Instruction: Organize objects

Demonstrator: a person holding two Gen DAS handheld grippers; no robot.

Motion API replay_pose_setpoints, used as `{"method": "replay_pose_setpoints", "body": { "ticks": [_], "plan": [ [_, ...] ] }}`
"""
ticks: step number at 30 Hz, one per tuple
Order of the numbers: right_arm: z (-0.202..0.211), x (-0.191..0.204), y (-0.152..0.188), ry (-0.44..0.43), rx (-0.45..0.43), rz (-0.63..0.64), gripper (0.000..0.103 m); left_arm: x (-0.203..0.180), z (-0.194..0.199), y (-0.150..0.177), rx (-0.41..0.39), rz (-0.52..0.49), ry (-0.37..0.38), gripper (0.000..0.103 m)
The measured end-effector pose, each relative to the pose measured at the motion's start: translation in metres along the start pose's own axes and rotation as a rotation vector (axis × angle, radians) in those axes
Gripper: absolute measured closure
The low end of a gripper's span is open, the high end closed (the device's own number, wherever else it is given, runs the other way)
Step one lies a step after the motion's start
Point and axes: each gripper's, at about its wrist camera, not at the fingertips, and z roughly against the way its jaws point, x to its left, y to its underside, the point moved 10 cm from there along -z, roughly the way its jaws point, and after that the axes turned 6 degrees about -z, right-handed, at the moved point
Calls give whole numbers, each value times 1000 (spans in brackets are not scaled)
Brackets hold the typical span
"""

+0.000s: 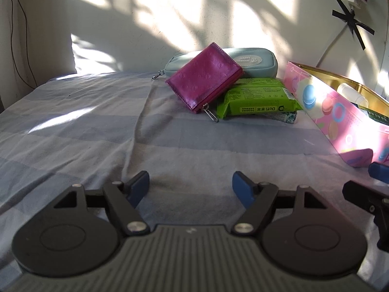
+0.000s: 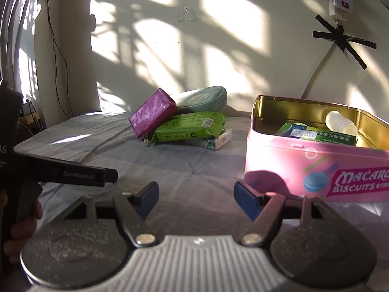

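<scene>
Some sorting looks done already: the pink biscuit tin [image 2: 316, 168] holds a white bottle [image 2: 340, 123] and a green packet [image 2: 323, 135], while a small pile waits outside it. So the step in hand seems to be choosing the next item.

The pile lies ahead of both tongs, well beyond their tips: a magenta wallet [image 1: 205, 77] leaning on a pale blue pouch [image 1: 243, 62], a green wipes pack [image 1: 257, 97] just right of the wallet, and under it what may be a tissue packet [image 2: 216, 141], partly hidden. The tin stands ahead and right of the right tongs.

The left gripper [image 1: 190, 186] is spread wide, holding and touching nothing. The right gripper [image 2: 195, 199] is likewise spread and empty.

The next move calls for reaching forward to the wallet, the topmost piece, and carrying it rightward to the tin.
</scene>
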Motion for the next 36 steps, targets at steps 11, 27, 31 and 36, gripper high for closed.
{"method": "replay_pose_setpoints", "body": {
  "ticks": [11, 27, 31, 36],
  "plan": [
    [3, -4, -2, -5, -17, -26, 27, -2, 2, 0, -15, -1, 10, 25],
    [1, 1, 1, 12, 2, 4, 27, 0, 8, -3, -61, 30, 37, 22],
    [-1, 3, 2, 16, 8, 14, 28, 2, 7, -3, -61, 46, 50, 21],
    [-1, 3, 2, 20, 14, 19, 28, 3, 7, -3, -62, 56, 59, 21]
  ]
}}
